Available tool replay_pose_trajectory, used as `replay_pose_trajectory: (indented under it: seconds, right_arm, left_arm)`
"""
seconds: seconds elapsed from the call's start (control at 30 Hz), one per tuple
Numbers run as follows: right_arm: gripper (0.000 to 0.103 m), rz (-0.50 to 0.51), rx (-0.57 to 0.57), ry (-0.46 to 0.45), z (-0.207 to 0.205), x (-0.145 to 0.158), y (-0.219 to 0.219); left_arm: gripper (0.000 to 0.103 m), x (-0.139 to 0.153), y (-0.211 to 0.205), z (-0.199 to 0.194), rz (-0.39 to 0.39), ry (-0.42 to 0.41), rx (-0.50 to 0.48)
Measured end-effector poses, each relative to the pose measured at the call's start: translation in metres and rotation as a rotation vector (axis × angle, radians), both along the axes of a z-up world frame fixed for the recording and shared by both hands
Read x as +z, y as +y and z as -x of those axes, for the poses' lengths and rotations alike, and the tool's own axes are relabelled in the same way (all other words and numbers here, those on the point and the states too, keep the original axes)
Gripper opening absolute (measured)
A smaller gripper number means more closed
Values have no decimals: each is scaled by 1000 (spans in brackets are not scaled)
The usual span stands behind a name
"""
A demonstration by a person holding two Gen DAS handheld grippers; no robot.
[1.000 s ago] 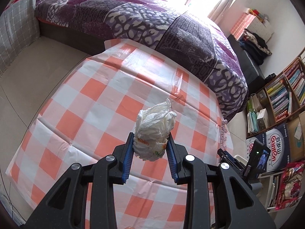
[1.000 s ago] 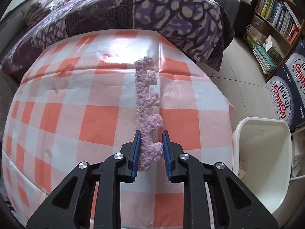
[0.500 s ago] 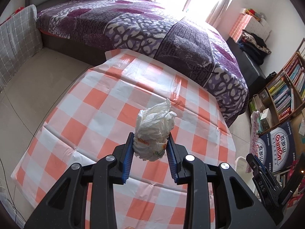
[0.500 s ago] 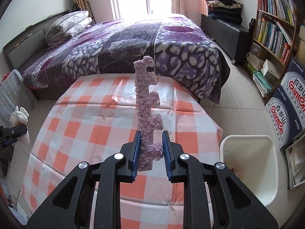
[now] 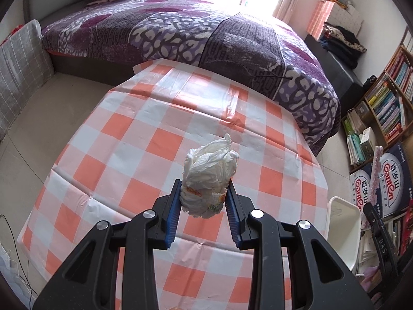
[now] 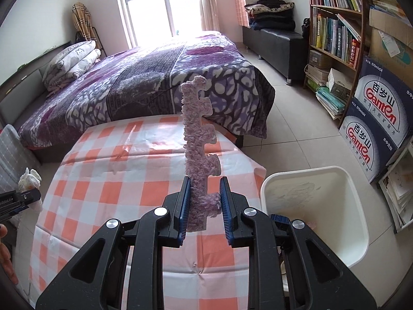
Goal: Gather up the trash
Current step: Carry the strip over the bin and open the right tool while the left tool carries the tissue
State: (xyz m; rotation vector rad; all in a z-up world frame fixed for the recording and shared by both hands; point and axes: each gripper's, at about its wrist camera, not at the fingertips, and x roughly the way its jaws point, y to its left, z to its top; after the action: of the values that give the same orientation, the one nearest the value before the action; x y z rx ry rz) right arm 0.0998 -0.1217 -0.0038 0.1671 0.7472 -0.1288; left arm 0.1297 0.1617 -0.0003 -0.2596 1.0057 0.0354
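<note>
My left gripper (image 5: 204,209) is shut on a crumpled white tissue wad (image 5: 207,178) and holds it above the orange-and-white checked table (image 5: 144,139). My right gripper (image 6: 205,204) is shut on a long lilac fuzzy strip (image 6: 197,139) that stands upright above the table's right part (image 6: 103,175). A white trash bin (image 6: 315,214) stands on the floor right of the table; it also shows in the left wrist view (image 5: 343,232). The left gripper with the tissue (image 6: 28,180) appears at the left edge of the right wrist view. The strip (image 5: 374,178) shows at the right of the left wrist view.
A bed with a purple patterned cover (image 5: 206,33) stands beyond the table. A bookshelf (image 6: 335,25) and stacked water boxes (image 6: 376,121) line the right wall. A dark bench with folded clothes (image 6: 273,33) is by the window. A grey checked cushion (image 5: 18,67) leans at left.
Both grippers have risen away from the table with their loads. The lilac strip left the tablecloth and now stands upright, and the trash bin has come further into view.
</note>
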Motion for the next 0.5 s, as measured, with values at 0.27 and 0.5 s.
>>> replay_pose_trajectory:
  seconds: [0.27, 0.5]
  right_arm:
    - [22, -24, -78, -11, 5, 4, -36]
    - [22, -70, -174, -2, 12, 5, -71]
  left_arm:
    - [33, -6, -41, -2, -26, 3, -69]
    - [33, -7, -70, -2, -29, 7, -114]
